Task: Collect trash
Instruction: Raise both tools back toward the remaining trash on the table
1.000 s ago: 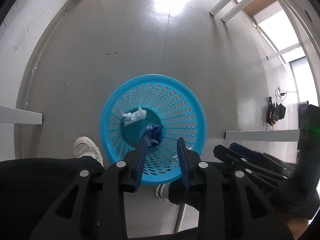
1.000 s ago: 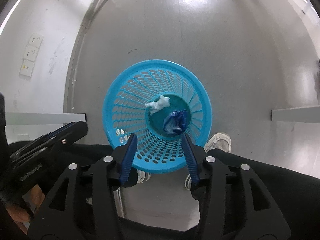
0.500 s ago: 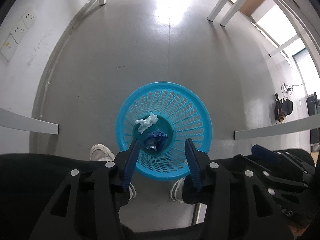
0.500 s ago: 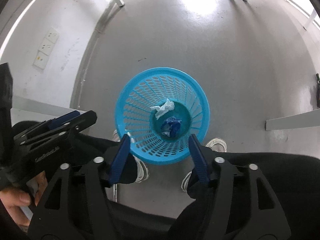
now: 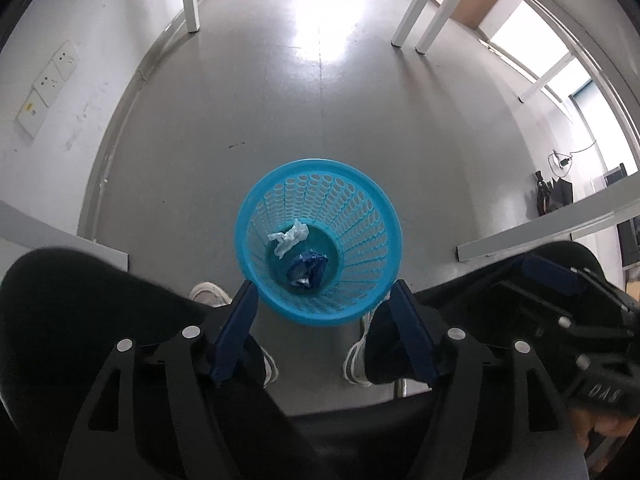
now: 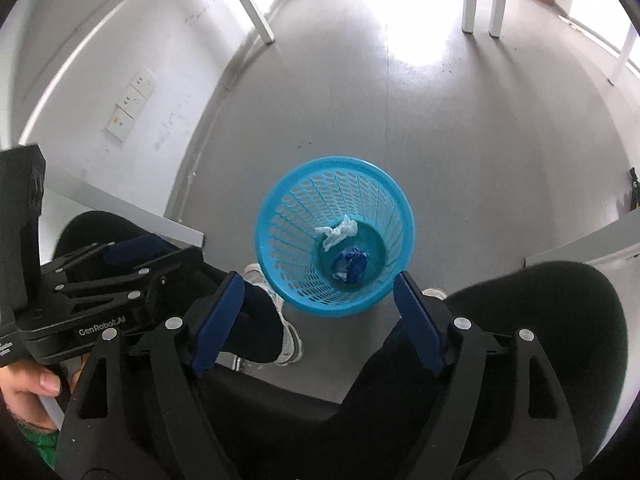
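The grey floor carries a blue mesh basket that stands upright just ahead of the person's white shoes, directly below and slightly forward of both tongs. Left tongs and right tongs hang well above its rim, neither nearer, jaws opening wide and empty. Crumpled white tissue and a blue wrapper lie on its bottom, so I judge this drop done.

We look steeply down along each gripper's fingers from well above the floor — side by side, both views share the blue basket, grey floor and left wall sockets.
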`<control>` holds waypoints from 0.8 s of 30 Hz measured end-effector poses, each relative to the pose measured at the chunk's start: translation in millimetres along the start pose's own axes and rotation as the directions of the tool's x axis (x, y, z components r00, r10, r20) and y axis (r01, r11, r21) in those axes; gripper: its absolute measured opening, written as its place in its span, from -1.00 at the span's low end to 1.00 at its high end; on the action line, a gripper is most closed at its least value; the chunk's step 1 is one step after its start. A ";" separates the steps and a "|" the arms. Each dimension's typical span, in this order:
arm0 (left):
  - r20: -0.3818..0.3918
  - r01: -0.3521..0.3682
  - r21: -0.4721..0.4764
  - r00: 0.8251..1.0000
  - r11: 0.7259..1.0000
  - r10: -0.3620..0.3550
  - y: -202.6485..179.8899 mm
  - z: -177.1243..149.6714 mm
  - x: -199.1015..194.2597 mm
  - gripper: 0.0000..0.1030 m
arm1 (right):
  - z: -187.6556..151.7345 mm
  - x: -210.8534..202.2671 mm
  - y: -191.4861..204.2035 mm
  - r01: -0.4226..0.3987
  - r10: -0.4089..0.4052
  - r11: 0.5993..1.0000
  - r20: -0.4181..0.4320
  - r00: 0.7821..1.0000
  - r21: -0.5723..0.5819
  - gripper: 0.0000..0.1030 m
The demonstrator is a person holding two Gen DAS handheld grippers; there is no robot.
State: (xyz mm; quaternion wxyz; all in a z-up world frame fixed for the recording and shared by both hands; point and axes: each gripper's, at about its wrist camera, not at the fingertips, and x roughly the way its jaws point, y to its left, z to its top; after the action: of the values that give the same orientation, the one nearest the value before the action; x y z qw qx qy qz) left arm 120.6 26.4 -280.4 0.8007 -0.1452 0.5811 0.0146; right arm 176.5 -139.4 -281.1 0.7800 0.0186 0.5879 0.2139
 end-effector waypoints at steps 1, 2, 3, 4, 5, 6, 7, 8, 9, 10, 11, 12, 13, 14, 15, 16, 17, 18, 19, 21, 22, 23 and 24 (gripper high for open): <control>0.003 0.005 0.008 1.000 1.000 -0.005 -2.6 -3.6 -5.5 0.33 | -2.6 -7.6 1.3 -0.004 0.005 1.000 0.016 1.000 -0.011 0.43; 0.014 0.008 0.027 1.000 1.000 -0.009 -6.8 -7.7 -13.8 0.33 | -5.1 -13.7 2.3 -0.006 0.007 1.000 0.029 1.000 -0.021 0.46; 0.030 0.002 0.047 1.000 0.999 -0.004 -10.7 -11.6 -22.0 0.34 | -8.7 -22.0 3.3 -0.009 0.011 0.999 0.046 0.999 -0.032 0.52; 0.052 -0.005 0.066 0.999 0.998 0.002 -14.9 -15.1 -30.0 0.36 | -12.6 -31.1 3.5 -0.010 0.012 0.999 0.063 0.998 -0.036 0.53; 0.083 -0.014 0.088 0.997 0.996 0.007 -19.5 -19.6 -40.1 0.45 | -15.3 -38.4 3.9 -0.005 0.008 0.999 0.077 0.997 -0.040 0.54; 0.107 -0.021 0.103 0.994 0.994 0.009 -22.0 -23.4 -48.2 0.50 | -18.4 -46.8 4.1 0.001 0.003 0.999 0.095 0.995 -0.046 0.55; 0.130 -0.025 0.115 0.991 0.993 0.010 -23.9 -26.4 -56.1 0.58 | -21.7 -59.1 3.6 0.002 0.004 0.999 0.122 0.992 -0.050 0.56; 0.158 -0.031 0.126 0.987 0.992 0.011 -25.0 -29.3 -65.0 0.67 | -25.3 -69.0 2.6 -0.001 0.008 0.999 0.147 0.989 -0.050 0.63; 0.183 -0.037 0.132 0.983 0.991 0.012 -24.5 -31.1 -72.0 0.76 | -28.0 -79.6 1.3 -0.004 0.013 0.999 0.175 0.985 -0.050 0.67; 0.208 -0.044 0.138 0.978 0.989 0.014 -24.3 -32.7 -78.7 0.80 | -31.3 -92.4 0.0 -0.002 0.012 0.999 0.210 0.978 -0.050 0.68; 0.239 -0.053 0.143 0.971 0.988 0.017 -24.6 -35.2 -86.8 0.85 | -34.9 -105.0 -1.0 0.007 0.006 0.999 0.245 0.969 -0.053 0.71; 0.265 -0.059 0.147 0.964 0.987 0.018 -25.3 -37.1 -93.5 0.89 | -38.1 -113.0 -1.3 0.014 0.001 0.998 0.269 0.963 -0.054 0.72; 0.285 -0.064 0.152 0.958 0.986 0.019 -26.7 -38.7 -100.5 0.89 | -41.3 -124.7 -2.0 0.024 -0.006 0.998 0.303 0.953 -0.053 0.73; 0.295 -0.065 0.159 0.955 0.985 0.016 -28.3 -38.8 -106.9 0.89 | -43.9 -136.8 -2.8 0.032 -0.012 0.998 0.339 0.941 -0.054 0.76; 0.309 -0.059 0.173 0.951 0.983 0.002 -30.7 -40.2 -115.2 0.89 | -47.0 -149.1 -2.6 0.037 -0.013 0.998 0.373 0.928 -0.058 0.81; 0.327 -0.056 0.184 0.945 0.981 -0.008 -33.4 -41.0 -123.0 0.89 | -49.3 -164.9 -1.9 0.045 -0.013 0.997 0.419 0.908 -0.066 0.83; 0.355 -0.058 0.196 0.935 0.979 -0.015 -35.6 -41.8 -133.4 0.89 | -50.0 -175.1 -0.4 0.055 -0.017 0.996 0.449 0.893 -0.072 0.83; 0.381 -0.063 0.206 0.924 0.977 -0.021 -37.6 -42.0 -143.2 0.89 | -50.2 -187.1 1.1 0.070 -0.024 0.994 0.483 0.875 -0.079 0.83; 0.407 -0.068 0.214 0.913 0.974 -0.026 -39.3 -41.9 -152.8 0.89 | -48.5 -200.9 3.2 0.087 -0.031 0.993 0.517 0.855 -0.084 0.83; 0.456 -0.063 0.227 0.889 0.972 -0.048 -41.5 -39.2 -173.7 0.89 | -42.1 -221.9 5.3 0.100 -0.031 0.991 0.561 0.827 -0.093 0.83; 0.474 -0.056 0.226 0.878 0.972 -0.060 -42.0 -36.9 -182.0 0.89 | -37.6 -230.4 5.6 0.107 -0.031 0.989 0.578 0.816 -0.098 0.83; 0.493 -0.044 0.223 0.867 0.974 -0.073 -41.5 -34.4 -191.7 0.89 | -32.2 -239.6 7.2 0.121 -0.036 0.987 0.598 0.801 -0.103 0.83; 0.508 -0.034 0.221 0.857 0.975 -0.085 -41.3 -31.4 -198.3 0.89 | -25.3 -247.5 8.8 0.139 -0.044 0.985 0.616 0.787 -0.107 0.83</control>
State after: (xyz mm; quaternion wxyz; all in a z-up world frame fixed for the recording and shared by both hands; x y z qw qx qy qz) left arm 35.2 7.9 -95.0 0.9378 -0.0536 0.3421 -0.0228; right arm 96.5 -225.1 -61.5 0.9366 0.0010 0.2873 0.2008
